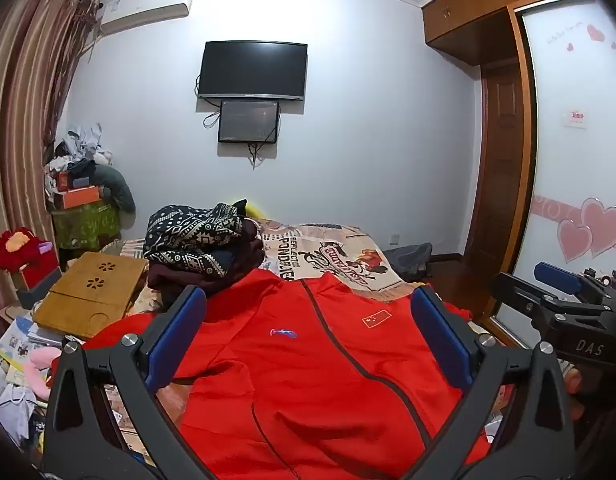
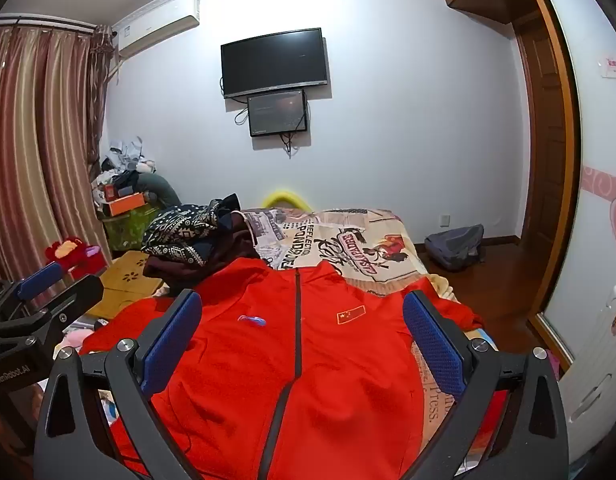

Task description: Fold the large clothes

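Observation:
A red zip-up jacket (image 1: 308, 364) lies front-up and spread flat on the bed, collar toward the far wall; it also shows in the right wrist view (image 2: 300, 360). It has a small flag patch (image 2: 351, 314) and a blue logo (image 2: 252, 320) on the chest. My left gripper (image 1: 309, 332) is open and empty, held above the jacket's lower half. My right gripper (image 2: 302, 332) is open and empty, also above the jacket. Each gripper shows at the edge of the other's view, the right one (image 1: 563, 300) and the left one (image 2: 36, 300).
A pile of dark patterned clothes (image 1: 200, 240) sits on the bed beyond the jacket's left shoulder. A printed bedspread (image 2: 347, 240) covers the bed. A wooden lap tray (image 1: 92, 292) and clutter lie left. A grey backpack (image 2: 455, 244) lies on the floor at right.

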The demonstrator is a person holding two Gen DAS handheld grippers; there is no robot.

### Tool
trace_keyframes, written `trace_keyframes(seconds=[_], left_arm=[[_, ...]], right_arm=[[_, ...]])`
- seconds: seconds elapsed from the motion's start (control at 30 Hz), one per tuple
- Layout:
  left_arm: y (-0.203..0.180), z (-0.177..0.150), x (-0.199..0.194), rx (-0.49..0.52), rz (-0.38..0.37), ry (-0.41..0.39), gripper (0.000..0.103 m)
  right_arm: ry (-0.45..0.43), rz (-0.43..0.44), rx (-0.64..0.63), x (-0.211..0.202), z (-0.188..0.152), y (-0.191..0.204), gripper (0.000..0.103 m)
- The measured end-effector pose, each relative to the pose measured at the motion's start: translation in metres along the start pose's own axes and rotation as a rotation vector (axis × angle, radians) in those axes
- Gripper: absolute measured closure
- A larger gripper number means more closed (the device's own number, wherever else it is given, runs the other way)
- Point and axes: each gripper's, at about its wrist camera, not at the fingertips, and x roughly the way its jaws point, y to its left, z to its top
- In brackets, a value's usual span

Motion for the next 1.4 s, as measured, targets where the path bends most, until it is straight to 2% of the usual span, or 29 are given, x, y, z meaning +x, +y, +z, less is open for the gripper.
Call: trace_keyframes(seconds=[0.3,1.4], left_arm=[[0.004,-0.002,0.008,-0.026,0.008,0.028,0.000],[0.011,-0.002,0.011,-0.022,0.042,0.013,0.000]], right_arm=[[0.008,0.000,0.000,0.001,0.000,0.002,0.003],[0.009,0.006,-0.013,0.004,-0.001,0.010,0.003]])
